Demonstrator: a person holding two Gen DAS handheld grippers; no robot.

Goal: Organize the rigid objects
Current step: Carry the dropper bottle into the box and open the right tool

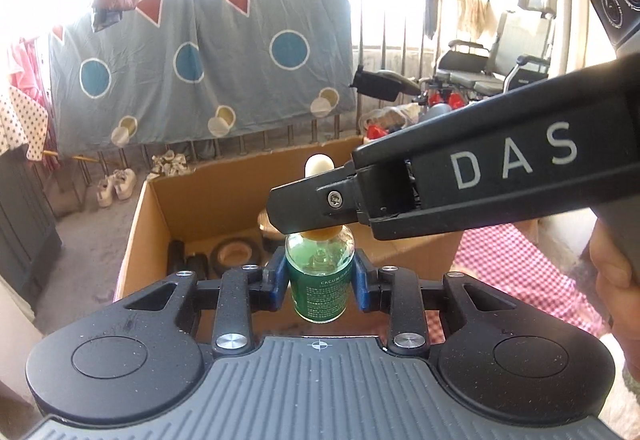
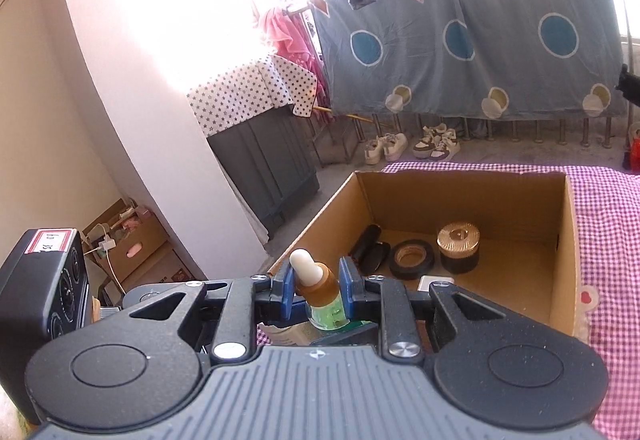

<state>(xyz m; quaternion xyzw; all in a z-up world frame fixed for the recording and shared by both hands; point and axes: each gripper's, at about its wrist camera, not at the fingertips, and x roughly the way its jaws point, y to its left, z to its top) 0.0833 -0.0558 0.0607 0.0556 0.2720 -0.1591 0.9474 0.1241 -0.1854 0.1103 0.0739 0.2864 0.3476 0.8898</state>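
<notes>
A dropper bottle (image 1: pixel 320 280) of green glass, with an amber collar (image 2: pixel 318 286) and a white rubber bulb (image 2: pixel 302 263), hangs upright in the air in front of an open cardboard box (image 2: pixel 568 240). My left gripper (image 1: pixel 320 284) is shut on the bottle's green body, blue pads (image 1: pixel 276 286) on either side. My right gripper (image 2: pixel 316 290) is shut on the collar; in the left wrist view it reaches in from the right, and its finger (image 1: pixel 304 208) covers the collar. The left gripper's housing (image 2: pixel 44 280) shows at the left of the right wrist view.
Inside the box lie a black tape roll (image 2: pixel 412 258), a dark jar with a gold lid (image 2: pixel 458 246) and black cases (image 2: pixel 370 250). The box stands on a red checked cloth (image 2: pixel 608 240). Beyond are shoes (image 2: pixel 386 148), a hung blue sheet (image 1: pixel 200 60) and a wheelchair (image 1: pixel 500 60).
</notes>
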